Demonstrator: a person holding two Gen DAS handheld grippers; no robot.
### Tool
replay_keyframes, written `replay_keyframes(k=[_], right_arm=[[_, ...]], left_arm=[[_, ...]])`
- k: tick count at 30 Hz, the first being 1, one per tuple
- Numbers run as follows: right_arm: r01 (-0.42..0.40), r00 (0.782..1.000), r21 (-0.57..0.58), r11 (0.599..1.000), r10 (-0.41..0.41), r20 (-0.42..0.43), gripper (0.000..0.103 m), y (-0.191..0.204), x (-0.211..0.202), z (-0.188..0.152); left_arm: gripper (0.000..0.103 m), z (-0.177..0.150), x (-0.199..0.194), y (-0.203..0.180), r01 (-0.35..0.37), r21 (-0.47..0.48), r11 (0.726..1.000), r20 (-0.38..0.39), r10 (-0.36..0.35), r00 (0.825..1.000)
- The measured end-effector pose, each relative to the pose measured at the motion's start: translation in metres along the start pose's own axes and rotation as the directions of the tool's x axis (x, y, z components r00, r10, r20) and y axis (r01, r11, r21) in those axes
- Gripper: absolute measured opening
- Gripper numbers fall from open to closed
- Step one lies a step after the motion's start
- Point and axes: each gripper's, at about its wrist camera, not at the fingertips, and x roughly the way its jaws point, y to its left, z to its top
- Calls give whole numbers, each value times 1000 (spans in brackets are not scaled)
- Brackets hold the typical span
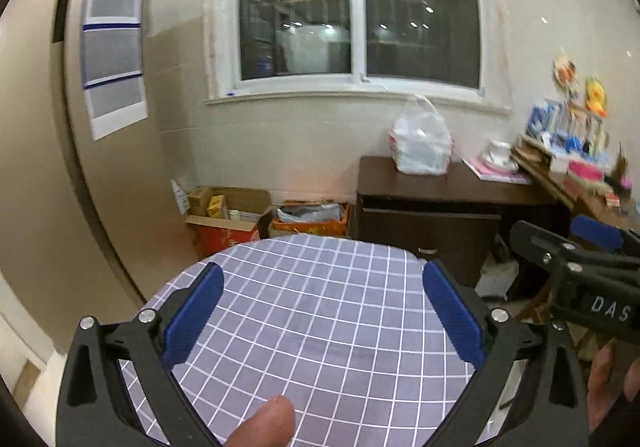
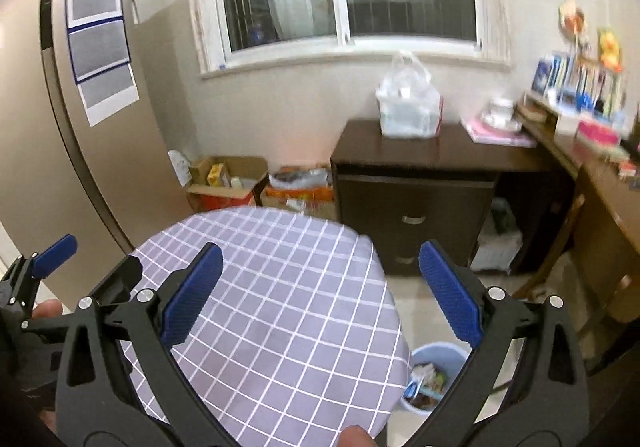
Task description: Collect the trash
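Observation:
My left gripper [image 1: 322, 317] is open above a round table [image 1: 320, 327] covered with a grey-and-white checked cloth, nothing between its blue pads. My right gripper [image 2: 320, 299] is open too, over the table's right edge [image 2: 376, 287]. On the floor under that edge stands a pale blue waste bin [image 2: 432, 375] holding wrappers and scraps. Each gripper shows in the other's view: the right gripper [image 1: 576, 267] at the right, the left gripper [image 2: 48, 271] at the left. No loose trash is visible on the cloth.
A dark cabinet [image 2: 412, 203] with a white plastic bag [image 2: 408, 107] on top stands behind the table. Open cardboard boxes [image 2: 228, 179] sit on the floor by the wall. A cluttered wooden desk [image 2: 600, 167] runs along the right; a fridge [image 2: 60, 127] is left.

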Motion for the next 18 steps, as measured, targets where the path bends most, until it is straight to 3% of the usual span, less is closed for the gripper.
replay_keyframes(k=[9,18], right_arm=[[112,984,-36,993,-106,141,97,11,-62,6],[146,974,-28,989,-138,180,97,8,-82,7]], left_arm=[[98,7,-50,-3,14,-32,999,88,-12,996],[98,7,-65,-12,6,-37,999,122,-1,993]])
